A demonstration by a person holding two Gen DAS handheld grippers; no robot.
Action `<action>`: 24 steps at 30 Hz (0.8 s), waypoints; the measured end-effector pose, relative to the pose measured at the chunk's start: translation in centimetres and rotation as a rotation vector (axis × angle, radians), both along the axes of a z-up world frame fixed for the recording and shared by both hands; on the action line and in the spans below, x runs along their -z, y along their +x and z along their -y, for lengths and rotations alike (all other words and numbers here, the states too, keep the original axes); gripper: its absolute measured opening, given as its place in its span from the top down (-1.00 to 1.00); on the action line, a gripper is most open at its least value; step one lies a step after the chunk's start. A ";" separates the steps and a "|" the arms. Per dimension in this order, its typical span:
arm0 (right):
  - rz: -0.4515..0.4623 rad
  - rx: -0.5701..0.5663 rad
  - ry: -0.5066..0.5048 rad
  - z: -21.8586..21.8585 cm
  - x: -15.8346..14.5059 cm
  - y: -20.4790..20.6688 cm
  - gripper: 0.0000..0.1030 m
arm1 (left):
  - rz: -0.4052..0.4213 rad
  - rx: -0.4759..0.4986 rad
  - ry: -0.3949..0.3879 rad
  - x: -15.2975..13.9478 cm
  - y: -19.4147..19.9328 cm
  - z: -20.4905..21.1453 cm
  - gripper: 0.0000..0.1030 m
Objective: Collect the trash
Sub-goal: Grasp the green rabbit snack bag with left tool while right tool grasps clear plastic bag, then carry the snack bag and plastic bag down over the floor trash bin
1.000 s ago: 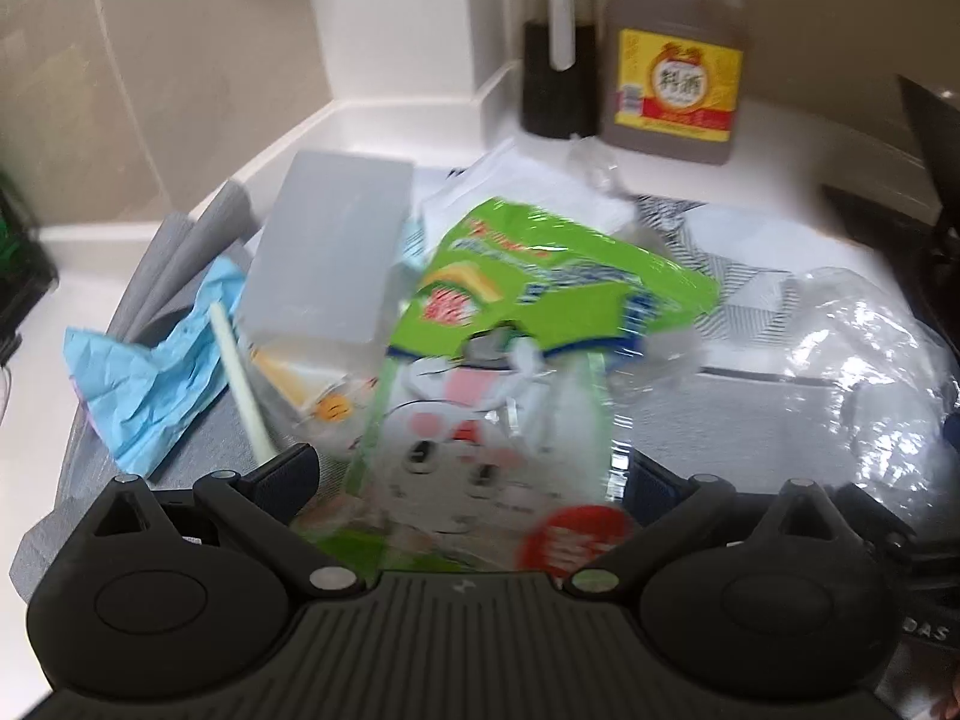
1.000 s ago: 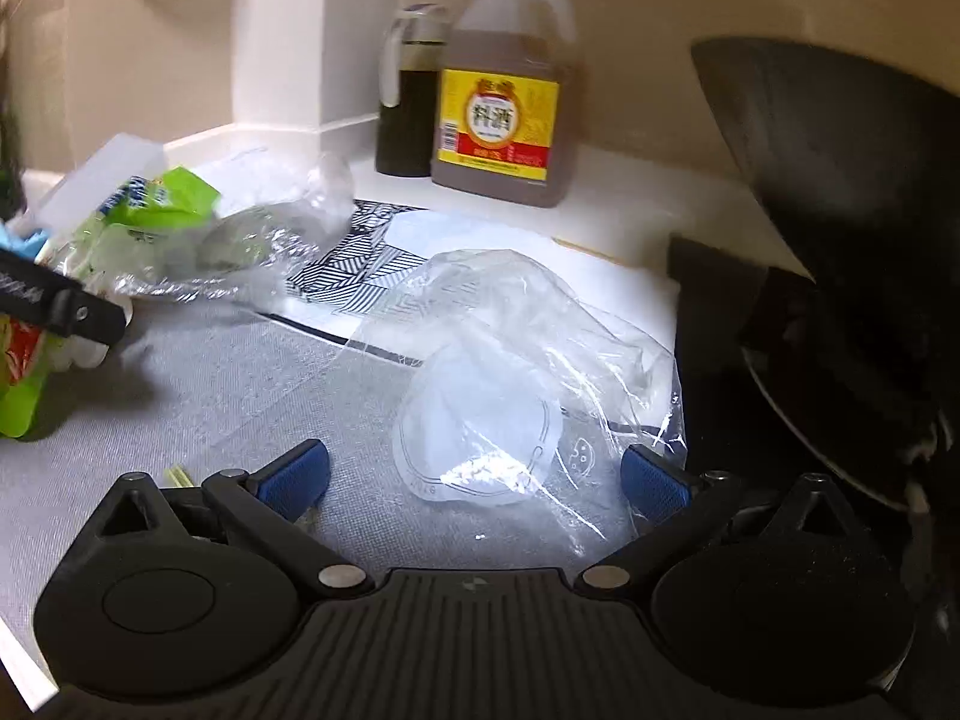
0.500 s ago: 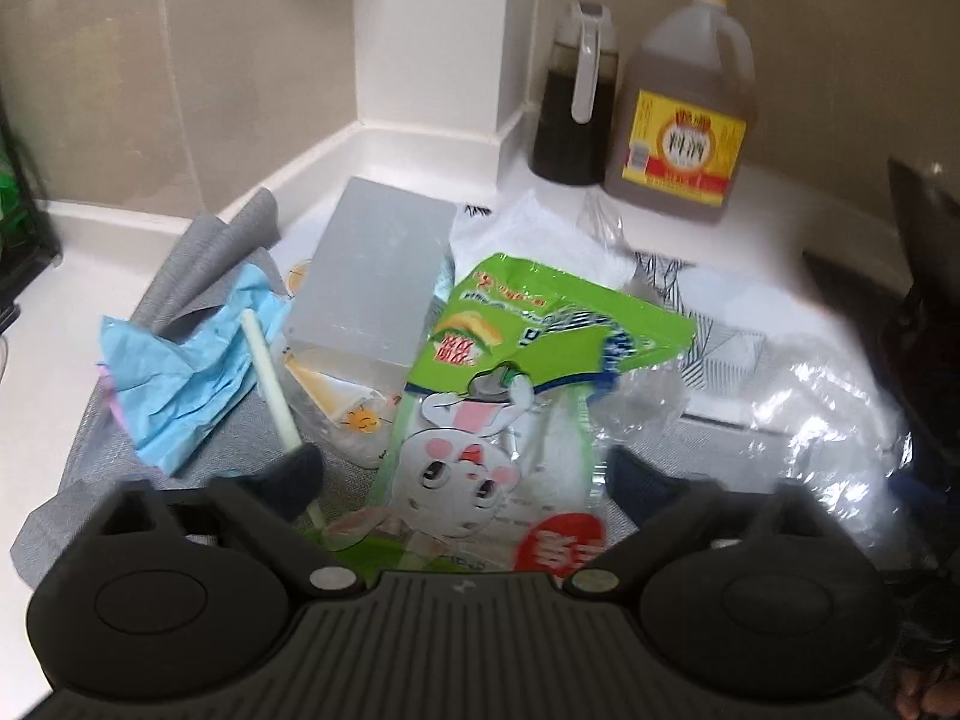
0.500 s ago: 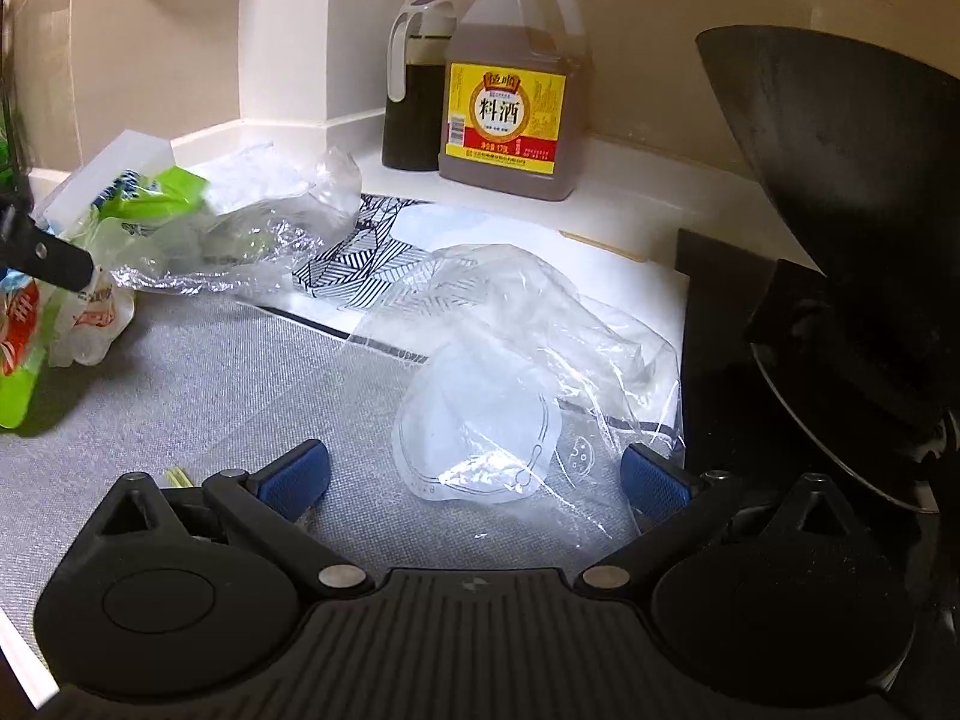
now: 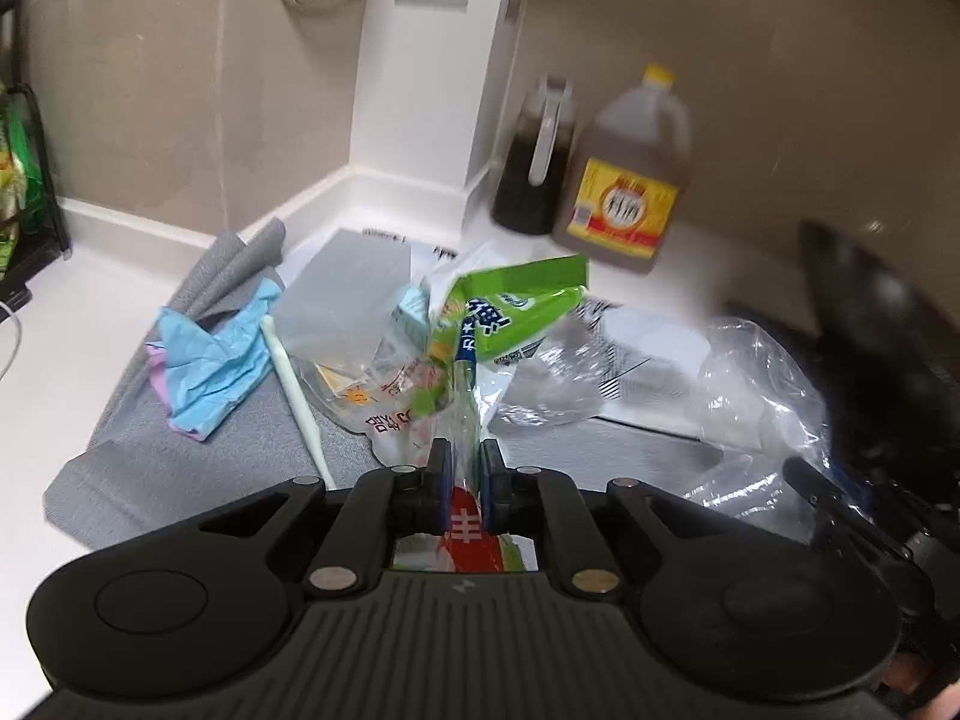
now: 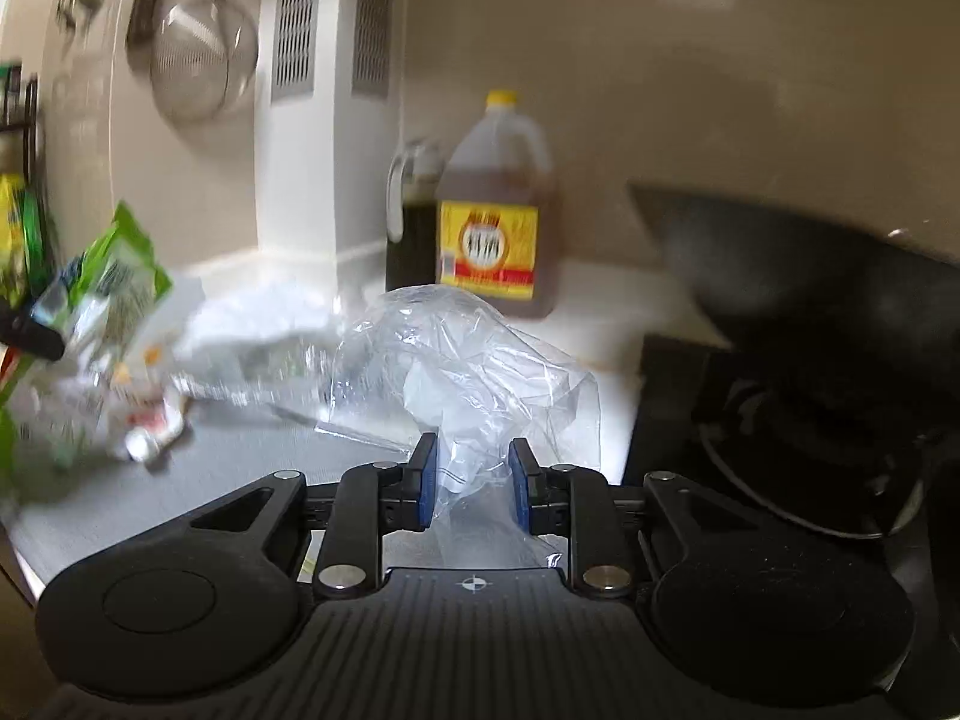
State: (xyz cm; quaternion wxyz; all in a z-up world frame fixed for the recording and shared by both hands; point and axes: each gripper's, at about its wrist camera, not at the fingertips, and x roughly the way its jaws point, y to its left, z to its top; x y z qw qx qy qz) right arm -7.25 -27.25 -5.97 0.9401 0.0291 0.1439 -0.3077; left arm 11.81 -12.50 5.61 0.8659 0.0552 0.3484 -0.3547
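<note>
My left gripper (image 5: 461,462) is shut on a green snack wrapper (image 5: 510,312) and holds it lifted above the grey mat (image 5: 180,468). The wrapper also shows blurred at the left of the right wrist view (image 6: 114,282). My right gripper (image 6: 471,468) is shut on a clear plastic bag (image 6: 474,360) and holds it raised off the counter. The bag also shows in the left wrist view (image 5: 762,384). More trash lies on the mat: a crumpled blue paper (image 5: 210,360), a white stick (image 5: 297,402), a clear bag with printed wrappers (image 5: 366,384).
A dark sauce jug (image 5: 534,180) and a large yellow-labelled bottle (image 5: 630,192) stand against the back wall. A black wok (image 6: 810,324) sits on the stove at the right. A strainer (image 6: 198,72) hangs on the wall. A rack (image 5: 18,180) stands at far left.
Both grippers have shut: the left on the green wrapper, the right on the clear bag. Both have lifted their load off the counter, and the views have tilted upward.
</note>
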 end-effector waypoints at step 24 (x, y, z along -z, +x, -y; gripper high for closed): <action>0.168 -0.228 0.035 -7.2 -4.2 -7.8 0.49 | 0.060 -0.082 -0.181 -4.1 -12.3 -13.1 0.81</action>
